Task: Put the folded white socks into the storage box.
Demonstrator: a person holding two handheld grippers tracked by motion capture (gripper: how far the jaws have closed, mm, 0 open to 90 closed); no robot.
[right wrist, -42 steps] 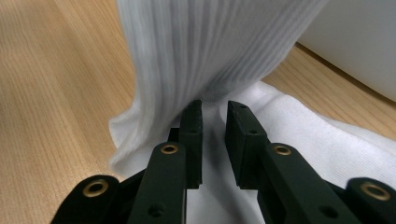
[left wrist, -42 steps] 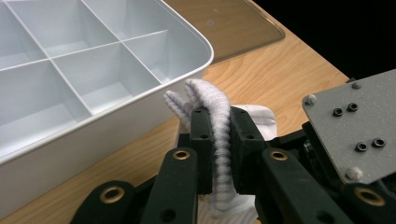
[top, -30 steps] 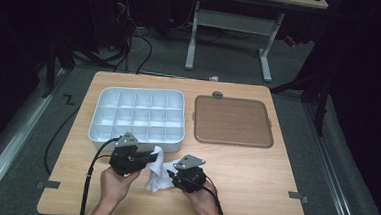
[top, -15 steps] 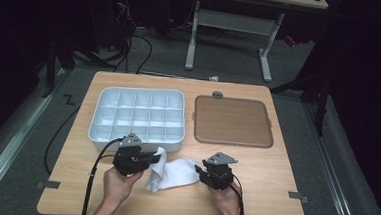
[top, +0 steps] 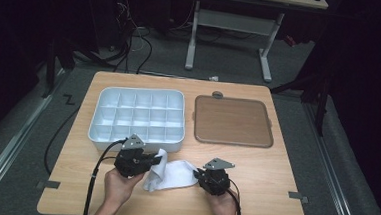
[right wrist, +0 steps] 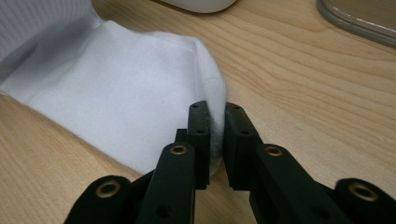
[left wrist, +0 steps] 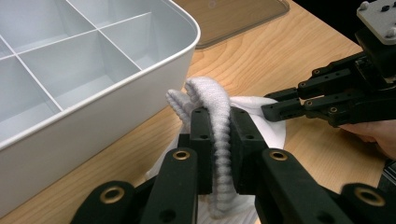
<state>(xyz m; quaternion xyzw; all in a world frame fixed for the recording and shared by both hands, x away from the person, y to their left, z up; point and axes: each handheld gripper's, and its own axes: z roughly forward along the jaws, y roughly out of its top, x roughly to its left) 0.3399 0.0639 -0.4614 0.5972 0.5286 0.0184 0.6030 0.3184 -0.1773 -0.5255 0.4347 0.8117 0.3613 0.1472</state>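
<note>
**One white sock pinched at both ends**

Left gripper clamps the sock's ribbed cuff; right gripper, jaws just closed, nips its toe; sock on table; beyond, one white divided tray, one brown lid; no writing readable.

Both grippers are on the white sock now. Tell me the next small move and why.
Probably draw the right gripper a little further away from the left gripper to pull the white sock flat. The left holds the ribbed cuff, the right's jaws have just closed on the toe end, and the cuff end stands bunched up off the table in front of the compartment tray.
</note>
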